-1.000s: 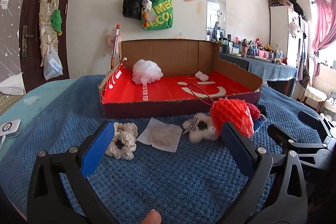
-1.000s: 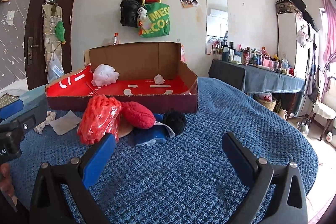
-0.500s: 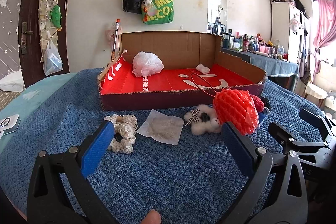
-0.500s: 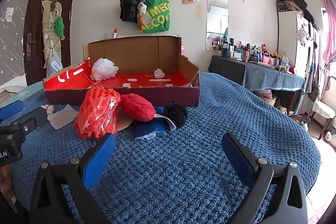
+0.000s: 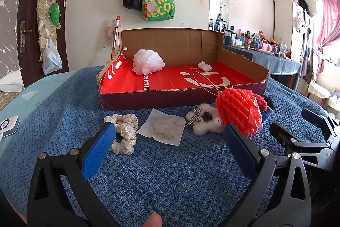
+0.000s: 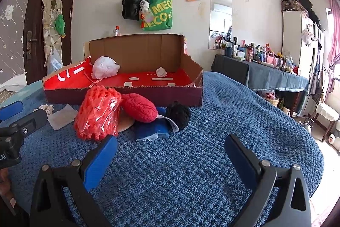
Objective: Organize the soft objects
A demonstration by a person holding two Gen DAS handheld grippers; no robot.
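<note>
A shallow cardboard box (image 5: 182,97) (image 6: 127,94) with a red floor sits on the blue blanket. Inside lie a white mesh puff (image 5: 148,61) (image 6: 105,67) and a small white wad (image 5: 204,66) (image 6: 161,72). In front of the box are a cream knotted rope piece (image 5: 124,133), a flat clear packet (image 5: 163,129), a white plush bear (image 5: 205,120), a red foam net bundle (image 5: 239,111) (image 6: 97,115), a red knitted ball (image 6: 139,107), a black pom (image 6: 178,113) and a blue cloth (image 6: 152,131). My left gripper (image 5: 170,152) and right gripper (image 6: 170,154) are both open, short of the objects and holding nothing.
The blue knitted blanket (image 6: 233,120) covers the round table. A small white device (image 5: 8,124) lies at the left edge. Behind are a dark door (image 5: 31,20), bags hung on the wall (image 5: 159,3), and a cluttered side table (image 6: 265,69) at right.
Both grippers have risen and tilted a little, so the box and objects sit lower in view. Nothing was taken hold of or moved.
</note>
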